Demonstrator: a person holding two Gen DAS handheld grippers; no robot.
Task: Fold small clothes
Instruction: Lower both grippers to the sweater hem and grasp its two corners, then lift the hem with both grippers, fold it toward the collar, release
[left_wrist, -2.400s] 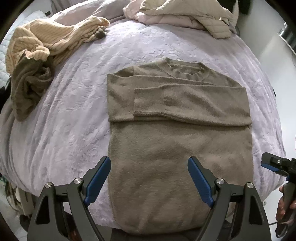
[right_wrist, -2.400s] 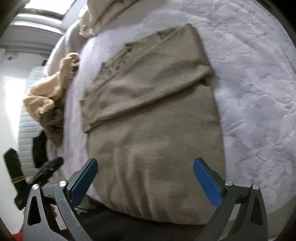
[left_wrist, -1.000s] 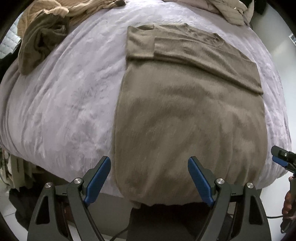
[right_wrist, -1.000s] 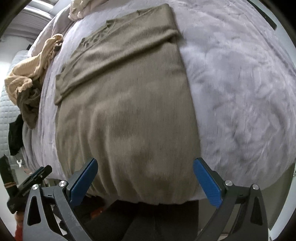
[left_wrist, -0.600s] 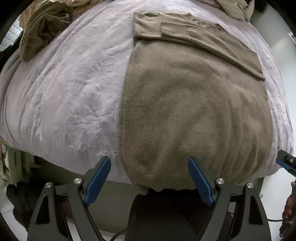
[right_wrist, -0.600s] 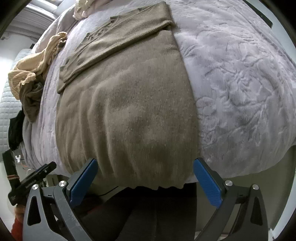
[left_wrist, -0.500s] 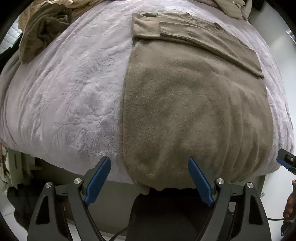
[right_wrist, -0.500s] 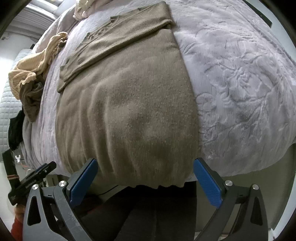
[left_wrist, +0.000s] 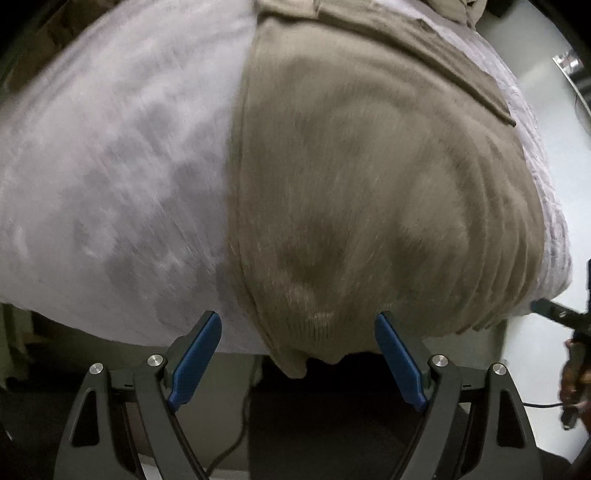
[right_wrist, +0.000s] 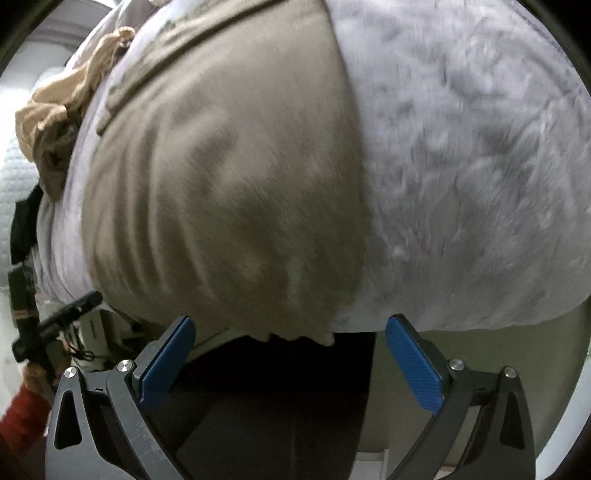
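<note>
The brown sweater (left_wrist: 369, 192) lies flat on the lavender bedspread (left_wrist: 110, 166), and its hem hangs a little over the near edge of the bed, directly ahead of both tongs. The left gripper (left_wrist: 297, 360) has its blue pads wide apart with the left corner of the hem between them, not touched, and the right gripper (right_wrist: 290, 363) is also wide, with the right corner of the hem just ahead of its gap. Far beyond the right gripper, to its left, a beige garment (right_wrist: 62, 107) lies crumpled on the bed.

sweater (left_wrist: 369, 184): fuzzy matt knit | bedspread (left_wrist: 110, 166): soft embossed cloth | fingers (right_wrist: 413, 365): textured blue pads
</note>
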